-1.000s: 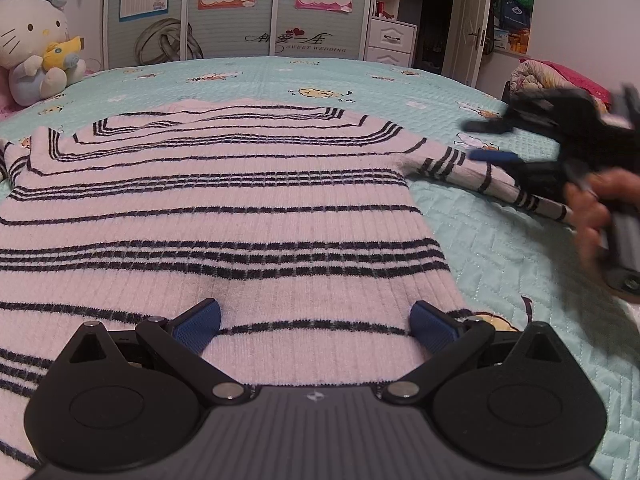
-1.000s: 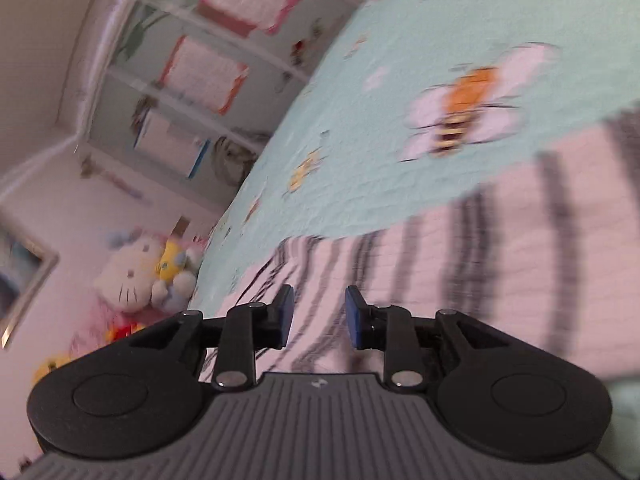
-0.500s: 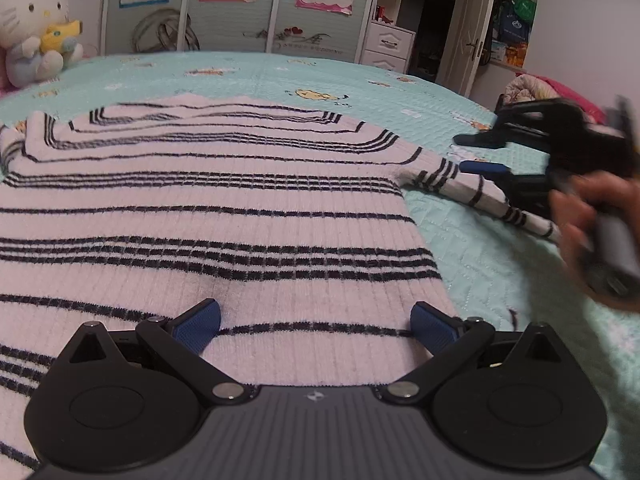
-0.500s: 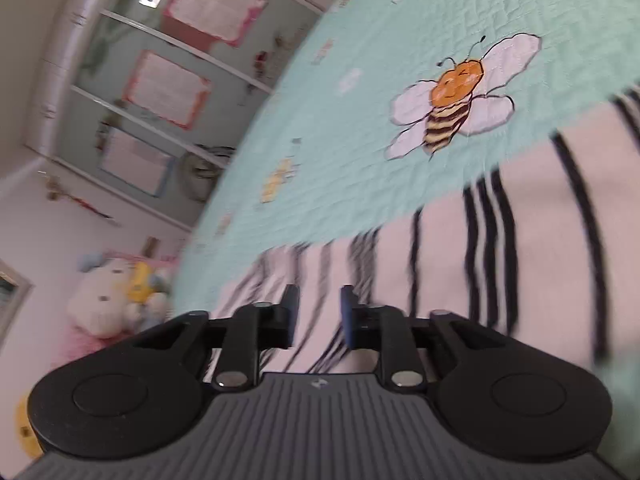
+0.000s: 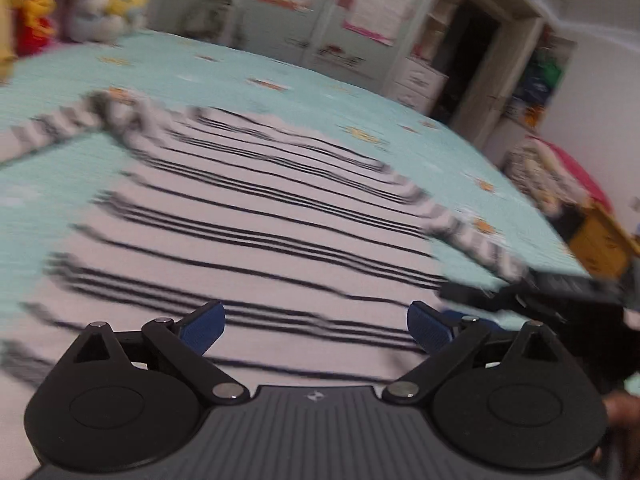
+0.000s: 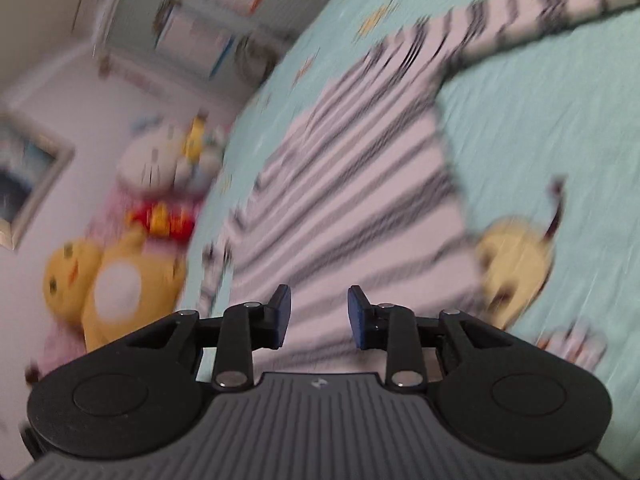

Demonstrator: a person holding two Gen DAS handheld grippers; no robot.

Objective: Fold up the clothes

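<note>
The left claw [image 5: 316, 326] gapes wide and empty; the right claw [image 6: 319, 316], just widening, holds nothing. Beyond them the ribbed pink, black-striped sweater [image 5: 248, 224] lies flat mid-bed on the quilted aqua bedspread [image 5: 240, 76]; plush toys [image 6: 120, 276] crowd its far edge.

A sweater [image 5: 248, 216] lies spread flat on the bed [image 5: 280, 80] and fills the middle of the left wrist view, one sleeve [image 5: 472, 240] running toward the right edge and the other toward the upper left. Stuffed toys [image 5: 92, 0] sit behind it in the upper left corner. A wardrobe [image 5: 312, 12] stands beyond the bed at top centre, with a doorway [image 5: 476, 56] to its right.
</note>
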